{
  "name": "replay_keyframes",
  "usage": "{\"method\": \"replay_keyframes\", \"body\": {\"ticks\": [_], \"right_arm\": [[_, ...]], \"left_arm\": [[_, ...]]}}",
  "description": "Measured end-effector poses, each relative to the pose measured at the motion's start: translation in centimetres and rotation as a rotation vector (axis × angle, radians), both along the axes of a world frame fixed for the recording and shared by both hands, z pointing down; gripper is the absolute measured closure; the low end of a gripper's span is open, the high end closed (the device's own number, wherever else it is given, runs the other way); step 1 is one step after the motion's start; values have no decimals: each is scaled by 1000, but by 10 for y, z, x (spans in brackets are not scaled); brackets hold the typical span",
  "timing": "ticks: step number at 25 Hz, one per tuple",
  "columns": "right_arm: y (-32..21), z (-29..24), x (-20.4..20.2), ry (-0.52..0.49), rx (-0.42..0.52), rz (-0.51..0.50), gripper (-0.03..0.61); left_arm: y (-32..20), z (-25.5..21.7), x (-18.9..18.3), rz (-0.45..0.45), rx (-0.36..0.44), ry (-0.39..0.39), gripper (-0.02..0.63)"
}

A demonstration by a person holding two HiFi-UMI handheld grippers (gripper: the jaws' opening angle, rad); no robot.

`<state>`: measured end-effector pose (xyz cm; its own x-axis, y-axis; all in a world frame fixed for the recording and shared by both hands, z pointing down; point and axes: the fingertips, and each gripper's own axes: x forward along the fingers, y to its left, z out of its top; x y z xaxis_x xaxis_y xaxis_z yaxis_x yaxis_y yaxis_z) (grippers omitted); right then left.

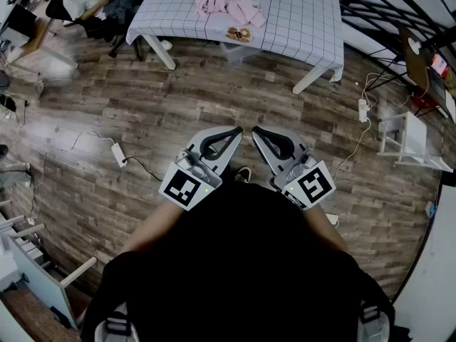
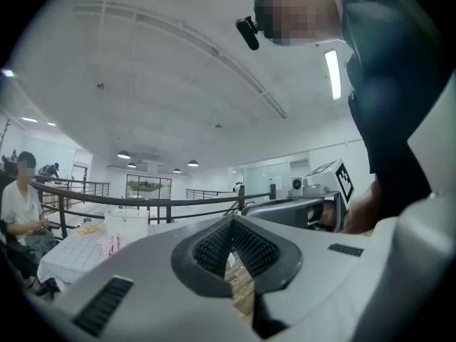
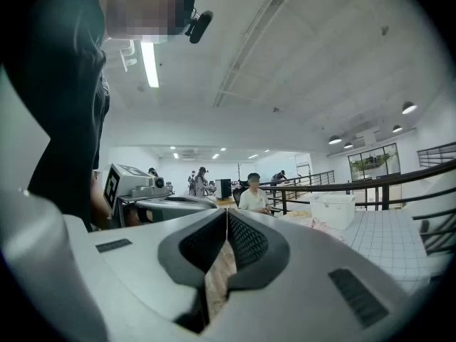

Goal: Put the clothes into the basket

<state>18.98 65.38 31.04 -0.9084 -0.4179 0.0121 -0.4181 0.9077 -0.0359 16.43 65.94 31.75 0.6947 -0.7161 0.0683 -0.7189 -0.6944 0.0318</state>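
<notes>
Dark shirt front fills the bottom of the head view. Both claws are held close in front of it, over bare wood floor [image 1: 107, 120].

Left claw [image 1: 238, 130]: jaws together, nothing between the ribbed pads. Right claw [image 1: 255, 130]: the same, closed and empty. The tips angle in toward each other, nearly meeting.

Pink clothes [image 1: 224, 2]: a loose heap on the counter [image 1: 299, 13] with the grid cloth. It lies straight ahead of both claws and well apart from them, with open floor between. The heap's long run goes slantwise, from the far left down toward the near edge at right. A small brown item [image 1: 239, 33] sits just beside its near end; I cannot tell what it is.

White basket [image 3: 333, 209]: on the same counter, beyond the pink heap as the right gripper view has it. Its top is not clear in the head view.

Judgement: no grasp under way; the approach is yet to come. The heap sits about on the midline, its bulk a shade to the left, so the left claw is marginally nearer. The near right end falls to the right claw. Both must part their jaws before reaching.
</notes>
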Motion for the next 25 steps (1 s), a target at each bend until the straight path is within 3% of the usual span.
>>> {"method": "replay_keyframes", "body": {"ticks": [7, 14, 25], "right_arm": [[-3, 0, -1, -8, -2, 8, 561], [-13, -3, -7, -13, -5, -5, 563], [-72, -6, -35, 22, 31, 16, 563]], "left_arm": [[-2, -2, -7, -18, -7, 37, 614], [-13, -5, -17, -43, 0, 27, 614], [-76, -8, -56, -30, 11, 18, 614]]}}
